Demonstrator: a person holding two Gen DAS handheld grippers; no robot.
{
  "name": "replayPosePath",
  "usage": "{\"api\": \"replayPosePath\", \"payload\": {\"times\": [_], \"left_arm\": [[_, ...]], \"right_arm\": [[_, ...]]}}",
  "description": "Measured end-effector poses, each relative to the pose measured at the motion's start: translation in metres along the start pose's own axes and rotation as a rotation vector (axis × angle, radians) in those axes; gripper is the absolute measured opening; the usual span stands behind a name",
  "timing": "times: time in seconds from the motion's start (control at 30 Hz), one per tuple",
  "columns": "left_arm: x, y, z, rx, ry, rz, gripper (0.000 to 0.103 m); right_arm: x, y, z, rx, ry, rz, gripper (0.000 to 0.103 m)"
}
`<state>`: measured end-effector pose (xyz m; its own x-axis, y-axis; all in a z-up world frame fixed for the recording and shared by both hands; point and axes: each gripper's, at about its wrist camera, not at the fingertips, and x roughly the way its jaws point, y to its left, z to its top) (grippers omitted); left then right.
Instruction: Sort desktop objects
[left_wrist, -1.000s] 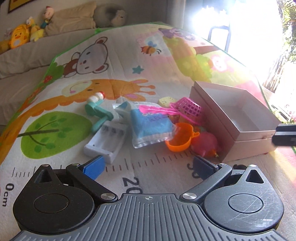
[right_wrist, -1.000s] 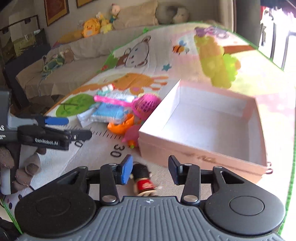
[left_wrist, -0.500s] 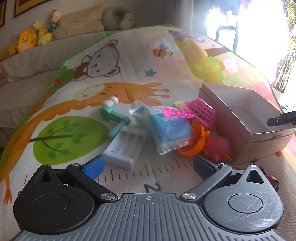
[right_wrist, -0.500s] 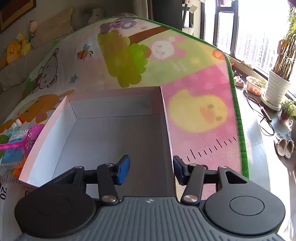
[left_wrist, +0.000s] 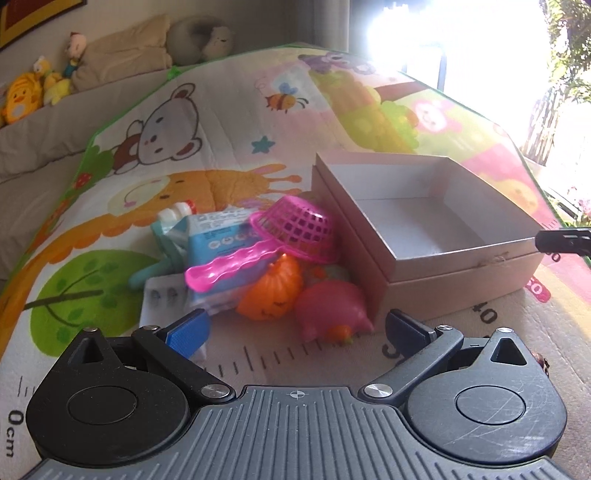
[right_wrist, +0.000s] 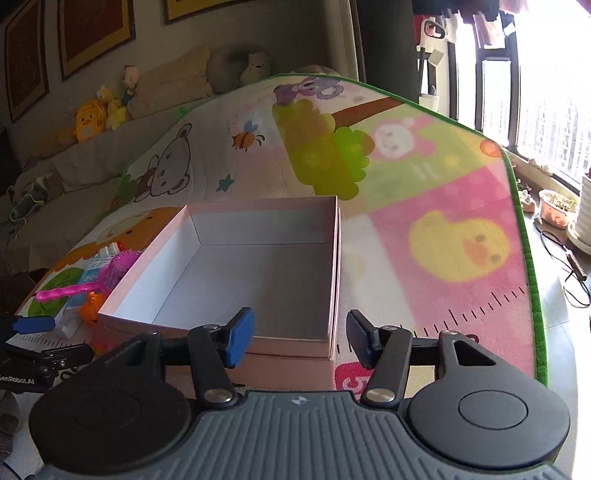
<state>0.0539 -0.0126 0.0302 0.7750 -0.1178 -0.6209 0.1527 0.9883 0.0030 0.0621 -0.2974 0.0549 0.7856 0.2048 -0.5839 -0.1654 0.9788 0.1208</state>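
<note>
A pile of toys lies on the play mat left of an open pink box (left_wrist: 458, 266): a pink strainer (left_wrist: 295, 229), an orange pumpkin cup (left_wrist: 271, 291), a pink pig toy (left_wrist: 332, 310), a blue packet (left_wrist: 221, 236) and a white battery holder (left_wrist: 162, 299). My left gripper (left_wrist: 297, 328) is open just in front of the pig toy. My right gripper (right_wrist: 299, 338) is open and empty over the near rim of the box (right_wrist: 236, 332), whose inside looks bare. The strainer (right_wrist: 110, 273) shows left of it.
The cartoon play mat (left_wrist: 207, 122) covers the surface, with a green border (right_wrist: 532, 295) at the right edge and floor with cables and plant pots beyond. Plush toys and pillows (left_wrist: 122, 55) sit on a sofa at the back.
My left gripper moved right and closer to the pig toy and the box. My right gripper swung from a small red figure over the box and drew back to its near rim, its jaws now wider.
</note>
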Motion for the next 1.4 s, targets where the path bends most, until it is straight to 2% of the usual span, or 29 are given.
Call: {"api": "replayPosePath", "payload": {"times": [0.07, 0.13, 0.3, 0.33, 0.4, 0.43, 0.6, 0.67, 0.73, 0.8, 0.93, 0.97, 1.23, 1.3, 1.4], "left_arm": [[0.01, -0.005, 0.004, 0.02, 0.013, 0.016, 0.103], [0.019, -0.007, 0.005, 0.05, 0.038, 0.04, 0.103], [0.021, 0.006, -0.001, 0.118, 0.058, 0.145, 0.103], [0.02, 0.012, -0.002, 0.121, 0.062, 0.178, 0.103], [0.019, 0.023, -0.002, 0.115, 0.071, 0.261, 0.103], [0.018, 0.03, -0.002, 0.105, 0.076, 0.294, 0.103], [0.005, 0.053, -0.001, 0.04, 0.079, 0.353, 0.103], [-0.003, 0.056, 0.0, 0.007, 0.061, 0.33, 0.103], [-0.012, 0.053, 0.0, -0.026, 0.041, 0.27, 0.103], [-0.018, 0.046, -0.001, -0.039, 0.026, 0.209, 0.103], [-0.025, 0.024, -0.003, -0.015, -0.005, 0.099, 0.103], [-0.026, 0.018, -0.005, -0.008, -0.007, 0.076, 0.103], [-0.019, -0.018, -0.012, 0.049, 0.019, -0.101, 0.103], [-0.011, -0.027, -0.01, 0.065, 0.017, -0.102, 0.103], [0.002, -0.031, -0.005, 0.085, -0.01, -0.008, 0.102]], "right_arm": [[-0.011, 0.005, -0.011, -0.02, -0.025, -0.021, 0.063], [-0.015, 0.013, -0.022, -0.057, -0.013, -0.031, 0.065], [-0.007, 0.04, -0.051, -0.132, 0.07, 0.056, 0.065], [-0.008, 0.045, -0.055, -0.136, 0.057, 0.064, 0.071], [-0.008, 0.053, -0.058, -0.151, 0.058, 0.087, 0.078], [-0.008, 0.058, -0.059, -0.16, 0.059, 0.107, 0.079], [0.0, 0.074, -0.066, -0.205, 0.088, 0.149, 0.078], [0.0, 0.077, -0.07, -0.216, 0.107, 0.19, 0.077], [-0.003, 0.078, -0.072, -0.227, 0.109, 0.212, 0.074], [-0.006, 0.076, -0.073, -0.224, 0.084, 0.166, 0.073], [-0.005, 0.054, -0.069, -0.162, 0.056, 0.001, 0.074], [-0.005, 0.049, -0.069, -0.153, 0.055, -0.018, 0.074], [-0.006, 0.038, -0.077, -0.119, 0.066, -0.003, 0.081], [-0.004, 0.037, -0.076, -0.114, 0.076, -0.002, 0.082], [-0.004, 0.038, -0.077, -0.106, 0.072, -0.008, 0.084]]}}
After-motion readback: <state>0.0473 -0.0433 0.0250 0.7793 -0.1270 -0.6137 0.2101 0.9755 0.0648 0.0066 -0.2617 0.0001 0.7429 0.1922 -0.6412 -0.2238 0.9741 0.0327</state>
